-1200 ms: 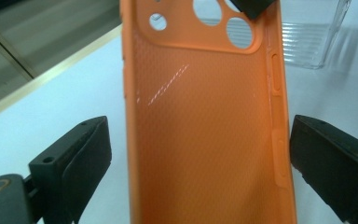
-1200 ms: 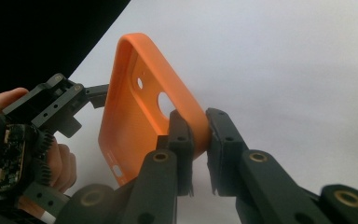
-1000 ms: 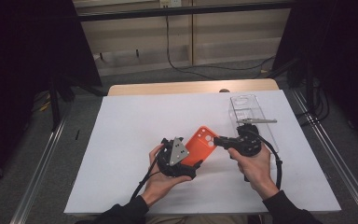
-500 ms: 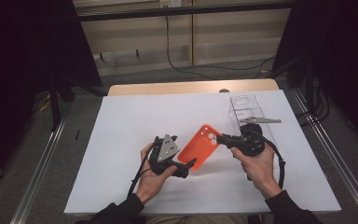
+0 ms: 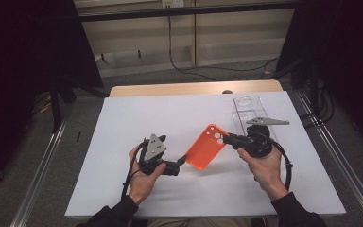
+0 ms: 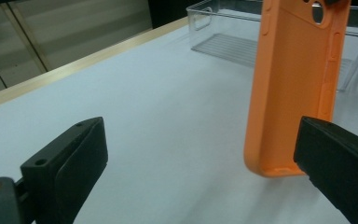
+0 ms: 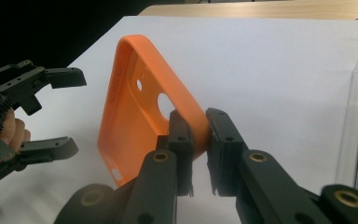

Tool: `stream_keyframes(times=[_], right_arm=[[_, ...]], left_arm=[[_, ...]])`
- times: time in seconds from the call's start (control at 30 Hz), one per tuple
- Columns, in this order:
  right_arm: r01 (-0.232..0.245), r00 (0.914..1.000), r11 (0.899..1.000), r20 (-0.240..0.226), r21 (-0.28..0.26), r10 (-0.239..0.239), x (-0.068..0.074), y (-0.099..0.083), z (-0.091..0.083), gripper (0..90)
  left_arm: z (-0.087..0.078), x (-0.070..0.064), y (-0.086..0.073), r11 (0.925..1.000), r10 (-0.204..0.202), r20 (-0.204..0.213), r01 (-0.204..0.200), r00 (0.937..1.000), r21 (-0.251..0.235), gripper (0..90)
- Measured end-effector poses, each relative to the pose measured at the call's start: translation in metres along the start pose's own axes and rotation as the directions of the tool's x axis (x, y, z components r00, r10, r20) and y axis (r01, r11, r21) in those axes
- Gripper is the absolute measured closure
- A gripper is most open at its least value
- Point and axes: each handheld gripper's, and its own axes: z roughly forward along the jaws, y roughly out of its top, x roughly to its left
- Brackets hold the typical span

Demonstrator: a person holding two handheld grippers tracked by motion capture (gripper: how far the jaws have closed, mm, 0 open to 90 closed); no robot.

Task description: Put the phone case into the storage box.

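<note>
Table (image 5: 123,123) is covered by a plain white sheet; a strip of bare light wood shows along its far edge. Metal rails run down the floor on both sides. Grey floor behind, pale wall panels at the back with a black cable (image 5: 170,42) hanging down to the floor, dark curtains left and right.

Right gripper (image 5: 229,139): jaws closed tight on the camera-cutout corner of an orange phone case (image 5: 206,153). In the right gripper view the case rim sits pinched between both pads, open inner side facing the camera. Case is tilted, lower end down at the sheet; can't tell if it actually touches.

Left gripper (image 5: 183,161): jaws wide apart, nothing held. It points at the case's lower end. In the left gripper view one jaw sits just beside the bottom corner of the case, contact unclear; the other jaw is well apart.

Clear plastic tray (image 5: 246,106) lies on the sheet at the far right, just behind the right hand (image 5: 264,168). Left hand (image 5: 142,182) is near the front edge of the table
</note>
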Motion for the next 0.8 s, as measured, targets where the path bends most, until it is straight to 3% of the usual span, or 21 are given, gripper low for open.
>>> stream_keyframes(times=[0.17,0.3,0.4,0.53,0.8], right_arm=[[0.009,0.9999,1.000,0.014,-0.016,-0.008,-0.003,0.002,-0.004,80.9],[0.021,0.9994,0.999,0.027,-0.030,-0.020,-0.007,0.003,-0.007,80.9],[0.026,0.9991,0.999,0.034,-0.030,-0.025,-0.009,0.003,-0.007,80.8],[0.025,0.9990,0.999,0.039,-0.035,-0.024,-0.010,0.003,-0.006,80.8],[0.039,0.9983,0.998,0.044,-0.048,-0.037,-0.011,0.006,-0.010,80.9]], left_arm=[[-0.011,0.005,-0.006,1.0000,-0.003,-0.028,0.003,0.9996,-0.007,2.8],[-0.024,0.011,-0.016,0.9992,-0.038,-0.056,0.038,0.9977,-0.009,2.8],[-0.032,0.016,-0.019,0.9971,-0.064,-0.079,0.061,0.9948,-0.045,2.8],[-0.043,0.021,-0.021,0.9931,-0.068,-0.096,0.059,0.9930,-0.101,2.8],[-0.057,0.032,-0.032,0.9839,-0.100,-0.137,0.078,0.9855,-0.161,2.9]])
